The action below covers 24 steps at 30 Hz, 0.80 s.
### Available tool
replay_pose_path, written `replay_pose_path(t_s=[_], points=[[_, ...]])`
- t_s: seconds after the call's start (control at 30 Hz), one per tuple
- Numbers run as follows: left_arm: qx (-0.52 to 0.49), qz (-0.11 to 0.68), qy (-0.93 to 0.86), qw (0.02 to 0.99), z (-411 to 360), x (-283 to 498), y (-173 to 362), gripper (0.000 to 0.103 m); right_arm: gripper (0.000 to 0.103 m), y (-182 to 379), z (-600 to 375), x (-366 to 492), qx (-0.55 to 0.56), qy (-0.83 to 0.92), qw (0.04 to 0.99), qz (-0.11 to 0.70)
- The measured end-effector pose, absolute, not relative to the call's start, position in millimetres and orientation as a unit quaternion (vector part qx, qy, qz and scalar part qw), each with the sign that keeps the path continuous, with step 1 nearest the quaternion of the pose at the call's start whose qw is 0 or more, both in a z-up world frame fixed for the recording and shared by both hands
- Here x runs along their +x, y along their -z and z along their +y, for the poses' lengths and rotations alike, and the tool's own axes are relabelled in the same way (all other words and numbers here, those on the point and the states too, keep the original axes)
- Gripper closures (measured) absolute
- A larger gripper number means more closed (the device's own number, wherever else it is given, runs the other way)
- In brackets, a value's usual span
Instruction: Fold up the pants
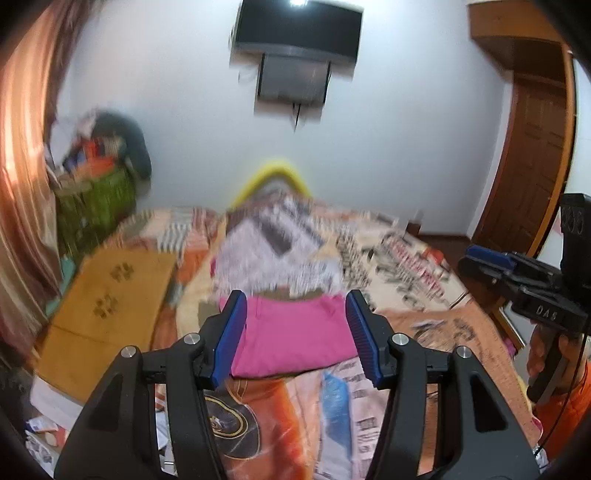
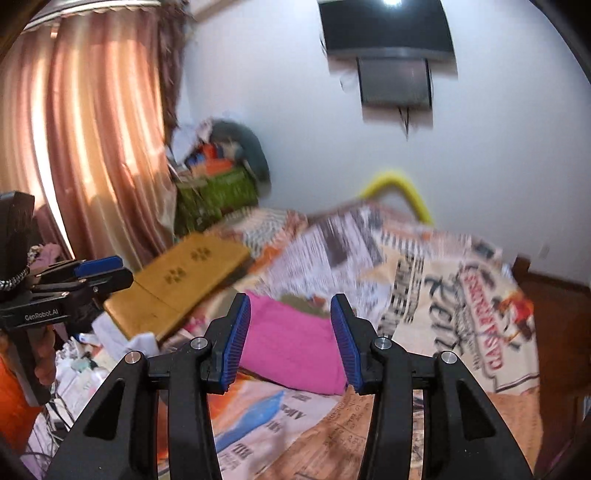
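Note:
The pink pants lie folded into a compact rectangle on the patterned bedspread. They also show in the right wrist view. My left gripper is open and empty, raised above the bed with the pants seen between its blue pads. My right gripper is open and empty too, held above the near side of the pants. The right gripper also shows at the right edge of the left wrist view, and the left gripper at the left edge of the right wrist view.
A mustard-yellow mat lies at the bed's left edge. A green basket piled with clothes stands by the curtain. A wall TV, a wooden door and a yellow hoop are behind the bed.

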<state>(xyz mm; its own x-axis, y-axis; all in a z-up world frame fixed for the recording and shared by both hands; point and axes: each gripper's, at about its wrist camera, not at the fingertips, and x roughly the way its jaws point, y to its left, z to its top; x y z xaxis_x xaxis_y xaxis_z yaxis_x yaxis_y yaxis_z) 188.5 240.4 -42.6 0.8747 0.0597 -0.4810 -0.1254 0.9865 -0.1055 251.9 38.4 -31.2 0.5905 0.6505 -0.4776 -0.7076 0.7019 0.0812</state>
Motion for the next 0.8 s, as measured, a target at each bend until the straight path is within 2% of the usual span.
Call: replay_pose_path(t_s=[0.2, 0.43, 0.47, 0.63, 0.67, 0.73, 0.8], points=[[-0.029, 0.162, -0.071, 0.984, 188, 106, -10, 0.048, 0.062, -18, 6, 170, -0.029, -0.401, 0.901, 0.165], [-0.009, 0.103, -0.082, 0.991, 142, 30, -22, 0.045, 0.062, -35, -27, 91, 0.004, -0.417, 0.903, 0.098], [-0.008, 0.098, -0.082, 0.992, 137, 22, -22, 0.043, 0.059, -35, -30, 81, 0.006, -0.417, 0.905, 0.090], [-0.008, 0.077, -0.085, 0.993, 122, -9, -12, 0.013, 0.039, -29, -41, 56, 0.024, -0.395, 0.916, 0.064], [-0.011, 0.077, -0.085, 0.993, 121, -12, -10, 0.011, 0.033, -27, -41, 54, 0.027, -0.395, 0.916, 0.066], [-0.008, 0.075, -0.094, 0.993, 120, -17, -7, 0.006, 0.027, -25, -39, 49, 0.023, -0.395, 0.916, 0.067], [0.001, 0.072, -0.105, 0.992, 117, -19, -5, 0.000, 0.018, -22, -34, 47, 0.012, -0.387, 0.920, 0.066]])
